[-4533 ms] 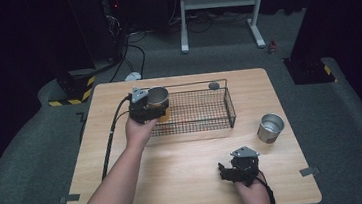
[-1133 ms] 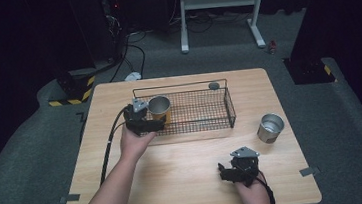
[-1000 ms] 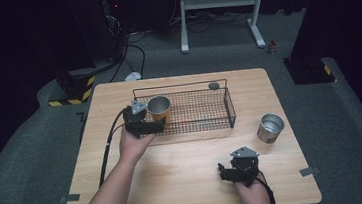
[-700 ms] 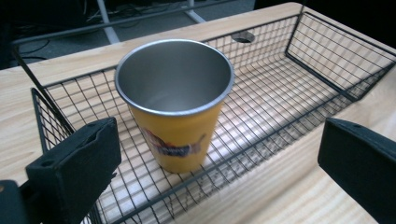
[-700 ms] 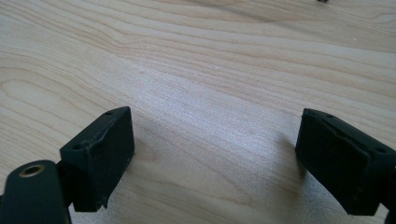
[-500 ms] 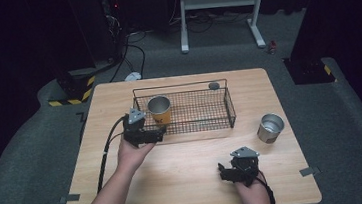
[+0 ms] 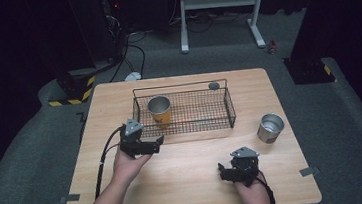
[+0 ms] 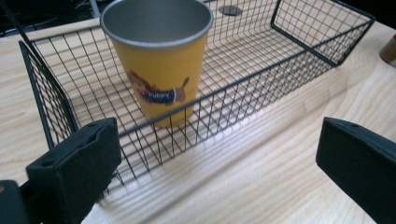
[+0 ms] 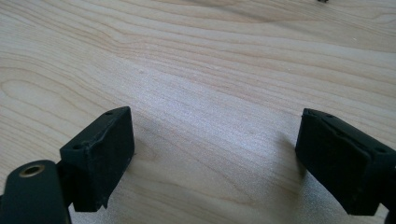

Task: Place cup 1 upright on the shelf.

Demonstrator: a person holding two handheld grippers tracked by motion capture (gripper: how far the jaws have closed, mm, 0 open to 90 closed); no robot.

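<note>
Dark floor and black cabinets ringed the pale wooden table (image 7: 191,181), and all the light seemed to fall on its top. A wire basket (image 7: 230,108) sat toward the far side, with a small dark disc (image 7: 213,85) by its far rim.

A few seconds before, the left gripper (image 7: 159,142) had been over the basket's left end with the yellow cup (image 7: 159,110) in its grasp. Now the cup stood upright inside the basket, in the left end, close to the near wall, and the gripper had drawn back over the near rim to the bare wood just in front of it. Its jaws were spread wide with nothing between them; in the left gripper view the cup (image 8: 158,56) stood free behind the mesh, the cartoon print facing the camera.

The right gripper (image 7: 224,170) had not stirred in all that time. It rested low at the near edge, jaws parted and empty, looking across plain wood grain.

A steel cup (image 7: 271,127) waited alone on the table, right of the basket and well apart from the right gripper.

I judged the first cup delivered and let go. If the job was to gather both cups in the basket, the steel one was the natural next target, and the right hand was nearer to it.
</note>
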